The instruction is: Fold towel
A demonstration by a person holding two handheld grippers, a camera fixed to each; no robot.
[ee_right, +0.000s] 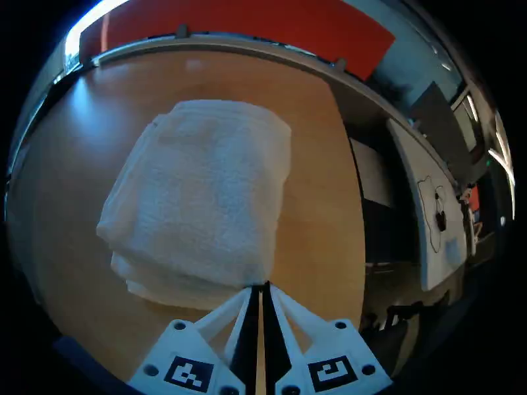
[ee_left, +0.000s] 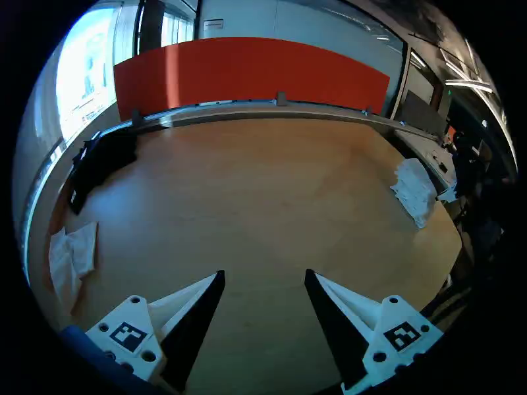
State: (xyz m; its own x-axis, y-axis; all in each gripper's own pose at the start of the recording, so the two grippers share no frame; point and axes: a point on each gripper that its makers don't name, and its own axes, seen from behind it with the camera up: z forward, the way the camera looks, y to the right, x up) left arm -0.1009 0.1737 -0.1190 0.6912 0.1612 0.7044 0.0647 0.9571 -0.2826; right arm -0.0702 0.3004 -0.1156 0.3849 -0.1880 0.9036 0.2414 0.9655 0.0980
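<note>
Your left gripper (ee_left: 264, 272) points across the wooden table (ee_left: 263, 184), fingers wide apart; your right gripper (ee_right: 261, 285) has fingers nearly together, tips at the folded towel (ee_right: 197, 197)'s near edge; square coded markers (ee_right: 188, 374) on fingers

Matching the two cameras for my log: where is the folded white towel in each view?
Left gripper view: the folded white towel lies at far right, near the table's right edge.
Right gripper view: it sits in the centre, just beyond the right gripper.
Shared landmark: the orange partition along the table's far edge.
</note>
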